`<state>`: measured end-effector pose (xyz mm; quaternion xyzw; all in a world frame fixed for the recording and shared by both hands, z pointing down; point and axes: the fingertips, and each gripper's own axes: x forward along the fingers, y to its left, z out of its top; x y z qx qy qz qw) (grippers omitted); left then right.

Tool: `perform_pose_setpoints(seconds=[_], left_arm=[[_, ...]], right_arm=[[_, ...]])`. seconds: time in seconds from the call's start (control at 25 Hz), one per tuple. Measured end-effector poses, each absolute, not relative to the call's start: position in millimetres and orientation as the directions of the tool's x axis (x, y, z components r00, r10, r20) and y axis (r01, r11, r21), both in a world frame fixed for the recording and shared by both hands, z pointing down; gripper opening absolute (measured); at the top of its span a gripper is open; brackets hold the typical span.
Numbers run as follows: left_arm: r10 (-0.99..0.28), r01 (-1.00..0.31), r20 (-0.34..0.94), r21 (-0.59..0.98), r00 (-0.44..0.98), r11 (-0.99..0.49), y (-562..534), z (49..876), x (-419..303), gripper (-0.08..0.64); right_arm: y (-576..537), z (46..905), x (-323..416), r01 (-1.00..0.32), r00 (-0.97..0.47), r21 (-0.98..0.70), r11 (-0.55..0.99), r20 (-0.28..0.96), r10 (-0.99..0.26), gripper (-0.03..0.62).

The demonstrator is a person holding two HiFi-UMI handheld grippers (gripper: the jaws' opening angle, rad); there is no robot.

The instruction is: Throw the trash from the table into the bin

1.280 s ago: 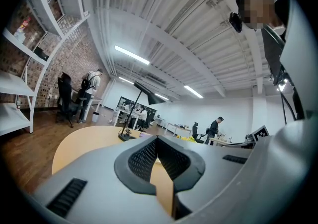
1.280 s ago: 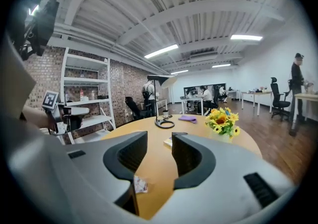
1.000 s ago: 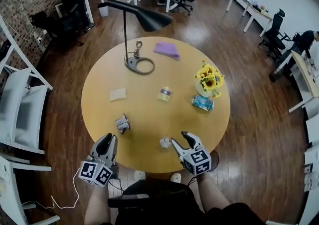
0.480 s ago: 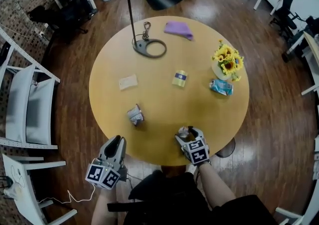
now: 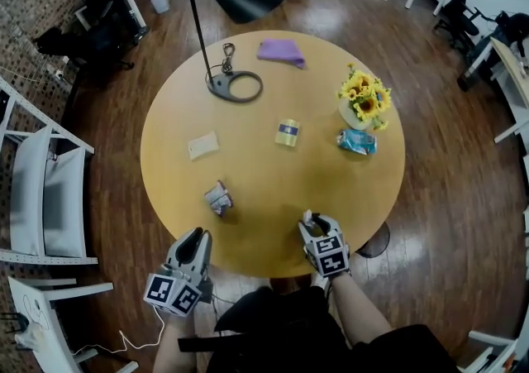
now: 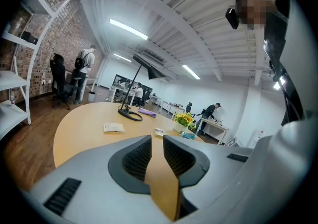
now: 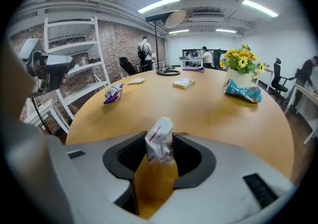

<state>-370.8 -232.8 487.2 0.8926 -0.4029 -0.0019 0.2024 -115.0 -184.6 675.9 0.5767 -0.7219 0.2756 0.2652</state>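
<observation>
Right gripper [image 5: 316, 224]: its jaws had just been closing, and they pinched the white wrapper [image 7: 160, 137] between the pads. This was at the near rim of the table [image 5: 256, 227], lower right of centre in the head view.
Left gripper [image 5: 198, 236]: its jaws stood a narrow slit apart with nothing between them, near the table's edge at the lower left.
Handling: we judged the wrapper very light, soft and crumpled, likelier to crush or slip than to break. A hold across its bunched middle looked safest.
Other trash: we counted 4 likely pieces, namely a purple packet [image 5: 218, 197] left of centre, a beige slip [image 5: 202, 145], a yellow packet [image 5: 287, 132] and a teal packet [image 5: 357, 141] just beside the flowers [image 5: 364, 98].
Writing: only a red stripe showed on the wrapper, and we could read no brand or word on any piece.
</observation>
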Motion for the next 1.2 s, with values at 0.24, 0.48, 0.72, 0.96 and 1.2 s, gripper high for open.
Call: perform_pose_setpoints(seconds=[0.24, 0.48, 0.72, 0.96, 1.2], left_arm=[[-0.664, -0.648, 0.099, 0.363, 0.741, -0.669, -239, 471, -323, 0.069], [-0.539, -0.508, 0.022, 0.366, 0.842, -0.780, -229, 450, -226, 0.069], [-0.390, -0.355, -0.023, 0.365, 0.921, -0.861, -194, 435, -108, 0.069], [-0.263, -0.243, -0.012, 0.345, 0.965, -0.907, -150, 438, -5, 0.069], [-0.225, -0.205, -0.017, 0.344, 0.974, -0.916, -118, 450, 78, 0.055]], right_arm=[[-168, 639, -55, -0.997, -0.077, -0.058, 0.052, 0.640, -0.764, 0.167], [-120, 599, 29, -0.994, 0.076, -0.021, -0.109, 0.589, -0.805, 0.167], [-51, 586, 118, -0.954, 0.227, -0.038, -0.297, 0.553, -0.801, 0.167], [15, 579, 196, -0.909, 0.335, -0.041, -0.415, 0.521, -0.785, 0.169], [60, 587, 254, -0.886, 0.369, -0.051, -0.460, 0.522, -0.769, 0.169]])
